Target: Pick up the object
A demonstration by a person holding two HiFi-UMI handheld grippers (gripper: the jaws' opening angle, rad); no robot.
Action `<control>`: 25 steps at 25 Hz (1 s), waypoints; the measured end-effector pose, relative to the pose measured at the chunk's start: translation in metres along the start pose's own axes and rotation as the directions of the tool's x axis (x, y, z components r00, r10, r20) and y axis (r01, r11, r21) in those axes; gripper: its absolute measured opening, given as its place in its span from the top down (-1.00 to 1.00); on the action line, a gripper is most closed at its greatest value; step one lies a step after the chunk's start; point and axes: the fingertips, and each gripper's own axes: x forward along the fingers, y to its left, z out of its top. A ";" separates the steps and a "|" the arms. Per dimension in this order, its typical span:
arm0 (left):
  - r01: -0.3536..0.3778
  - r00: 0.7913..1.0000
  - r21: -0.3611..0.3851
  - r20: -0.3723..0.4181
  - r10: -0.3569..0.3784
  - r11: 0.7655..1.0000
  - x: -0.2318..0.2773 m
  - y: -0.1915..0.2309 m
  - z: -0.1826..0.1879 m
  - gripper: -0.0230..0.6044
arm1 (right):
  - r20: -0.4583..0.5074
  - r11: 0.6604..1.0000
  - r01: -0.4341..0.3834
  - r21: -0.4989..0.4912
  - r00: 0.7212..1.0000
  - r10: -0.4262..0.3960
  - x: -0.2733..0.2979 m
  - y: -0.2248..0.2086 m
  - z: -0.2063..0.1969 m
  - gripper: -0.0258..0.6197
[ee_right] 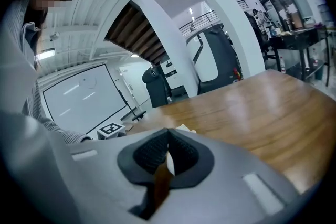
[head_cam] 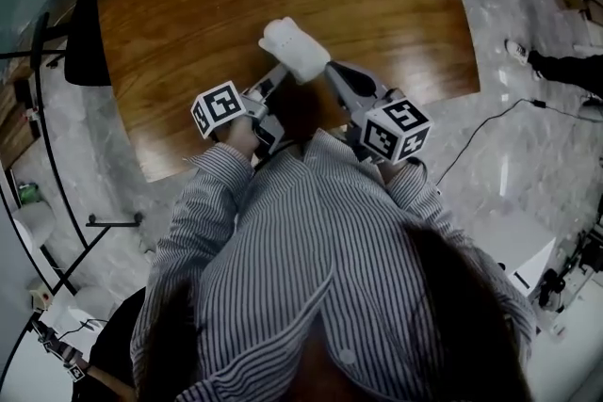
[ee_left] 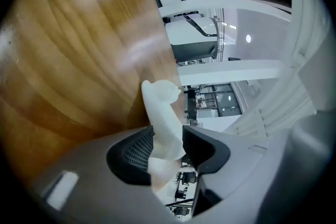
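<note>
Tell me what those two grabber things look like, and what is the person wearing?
The left gripper and right gripper are smooth grey plastic, with black ribbed pads inside the jaws. Each carries a white cube printed with black square markers. The person's long sleeves are thin grey and white stripes.

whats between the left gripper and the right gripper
A white object, right at both their tips. The head view shows it.

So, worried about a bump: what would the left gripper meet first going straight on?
The white object: it stands between the parted jaws of the left gripper. Past it the wooden table runs alongside; depth unclear.
</note>
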 end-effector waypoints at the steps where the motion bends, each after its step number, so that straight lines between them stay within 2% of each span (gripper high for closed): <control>1: -0.008 1.000 -0.019 0.001 0.008 1.000 0.001 0.004 0.001 0.35 | -0.006 1.000 0.004 0.007 1.000 -0.004 0.000 -0.003 -0.002 0.92; 4: -0.014 1.000 -0.081 -0.004 0.014 0.997 0.006 0.010 -0.001 0.31 | -0.019 1.000 0.006 0.029 1.000 -0.005 0.001 -0.012 -0.005 0.92; 7: -0.025 1.000 -0.138 -0.015 0.023 0.990 0.011 0.016 -0.004 0.17 | -0.025 0.999 0.006 0.041 1.000 -0.005 0.005 -0.018 -0.006 0.91; 12: -0.019 1.000 -0.193 -0.023 0.015 0.981 0.025 0.016 -0.005 0.14 | -0.026 0.999 0.009 0.045 1.000 -0.007 0.006 -0.027 -0.003 0.92; 17: 0.016 0.998 -0.217 -0.056 -0.028 0.976 0.040 0.012 0.001 0.14 | -0.022 0.998 0.027 0.057 0.999 -0.026 0.010 -0.035 0.000 0.92; 19: 0.019 0.997 -0.218 -0.071 -0.035 0.976 0.042 0.012 0.001 0.20 | -0.019 0.998 0.034 0.060 0.999 -0.033 0.010 -0.036 0.000 0.92; 21: 0.010 0.997 -0.230 -0.071 -0.027 0.973 0.042 0.014 0.000 0.37 | -0.018 0.997 0.035 0.062 0.999 -0.034 0.008 -0.035 -0.001 0.92; 25: 0.016 0.997 -0.245 -0.065 -0.032 0.969 0.042 0.015 0.000 0.37 | -0.021 0.998 0.023 0.056 1.000 -0.022 0.008 -0.033 -0.001 0.92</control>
